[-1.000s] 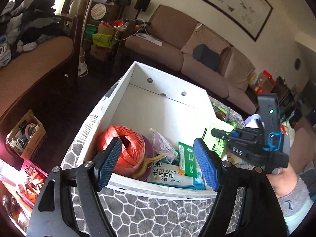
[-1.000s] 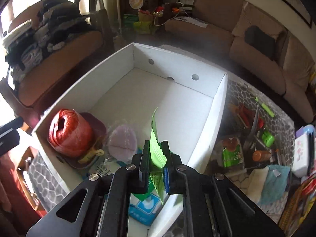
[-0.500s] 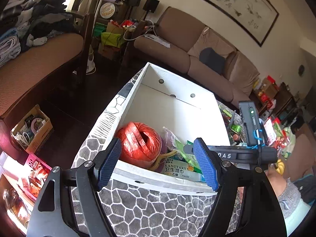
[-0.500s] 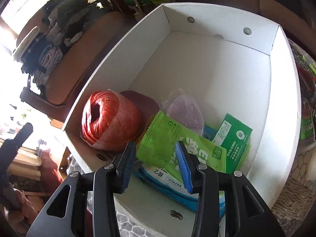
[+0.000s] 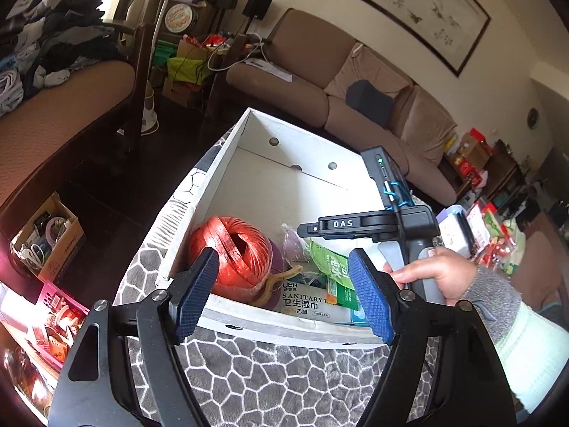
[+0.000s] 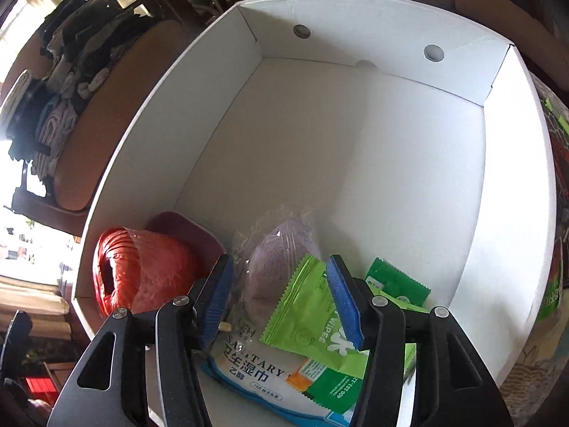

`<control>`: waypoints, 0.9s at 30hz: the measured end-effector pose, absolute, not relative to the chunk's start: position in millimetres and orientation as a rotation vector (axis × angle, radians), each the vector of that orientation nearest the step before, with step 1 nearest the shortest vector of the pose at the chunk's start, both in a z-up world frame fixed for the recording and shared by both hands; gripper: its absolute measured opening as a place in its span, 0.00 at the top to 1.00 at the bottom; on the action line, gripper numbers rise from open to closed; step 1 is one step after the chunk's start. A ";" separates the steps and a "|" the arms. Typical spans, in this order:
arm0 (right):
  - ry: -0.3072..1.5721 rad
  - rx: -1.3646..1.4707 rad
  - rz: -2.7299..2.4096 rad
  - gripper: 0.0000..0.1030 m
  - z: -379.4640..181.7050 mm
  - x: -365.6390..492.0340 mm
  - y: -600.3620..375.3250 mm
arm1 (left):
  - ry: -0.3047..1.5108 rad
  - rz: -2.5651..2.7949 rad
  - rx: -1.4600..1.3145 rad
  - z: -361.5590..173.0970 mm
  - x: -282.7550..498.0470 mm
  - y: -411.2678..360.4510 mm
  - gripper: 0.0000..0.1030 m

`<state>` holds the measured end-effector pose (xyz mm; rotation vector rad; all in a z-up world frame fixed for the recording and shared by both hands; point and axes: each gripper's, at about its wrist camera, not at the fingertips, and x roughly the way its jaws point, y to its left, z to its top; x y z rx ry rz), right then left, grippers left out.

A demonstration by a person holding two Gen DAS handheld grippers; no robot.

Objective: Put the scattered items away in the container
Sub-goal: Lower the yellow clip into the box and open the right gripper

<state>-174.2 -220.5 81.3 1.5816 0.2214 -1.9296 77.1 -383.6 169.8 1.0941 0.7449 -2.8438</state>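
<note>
Right hand-held gripper [image 6: 281,300] has just been opening — bright green crinkle-edged wipes packet [image 6: 313,320] lies loose right below it, long axis running near-right, inside the white cardboard box [image 6: 512,192].

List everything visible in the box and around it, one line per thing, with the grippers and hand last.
box: 1, white, on patterned cloth
twine ball: 1, red, box's near left corner
maroon dish: 1, behind the twine
bagged puff: 1, lilac, mid box
wipes sachet: 1, light green, atop the sanitary wipes pack
dark green sachet: 1, right of it
sofa: 1, brown, beyond
left gripper: open, empty
right gripper: open, just been opening, over sachet
right hand: gripping handle
</note>
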 end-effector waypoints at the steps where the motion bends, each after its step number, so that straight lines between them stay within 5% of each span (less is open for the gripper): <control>1: 0.231 1.587 -1.915 0.45 76.0 -175.8 -225.2 | 0.744 -2.844 1.093 169.8 76.9 -384.0 0.30; 8: 0.299 1.622 -1.855 0.46 51.9 -176.3 -250.9 | 0.759 -2.838 1.094 164.8 72.5 -386.8 0.30; 10: 0.300 1.582 -1.855 0.64 54.1 -174.7 -252.6 | 0.763 -2.841 1.096 163.5 71.1 -384.9 0.30; 11: 0.284 1.568 -1.849 0.97 56.1 -175.0 -252.8 | 0.764 -2.843 1.097 162.9 70.7 -383.8 0.30; 17: 0.040 1.531 -1.856 0.94 78.5 -186.5 -238.9 | 0.761 -2.853 1.102 163.7 68.7 -379.6 0.30; 19: 0.072 1.543 -1.914 0.88 86.0 -189.7 -235.1 | 0.752 -2.857 1.096 165.4 68.9 -379.7 0.30; 21: 0.240 1.541 -2.026 0.33 88.5 -189.6 -236.7 | 0.746 -2.863 1.093 166.9 69.1 -380.0 0.30; 22: 0.297 1.544 -2.049 0.24 86.2 -188.7 -236.6 | 0.740 -2.865 1.092 167.7 68.8 -379.7 0.30; 27: 0.309 1.650 -1.975 0.25 56.3 -187.7 -238.2 | 0.725 -2.874 1.097 168.7 66.5 -376.5 0.30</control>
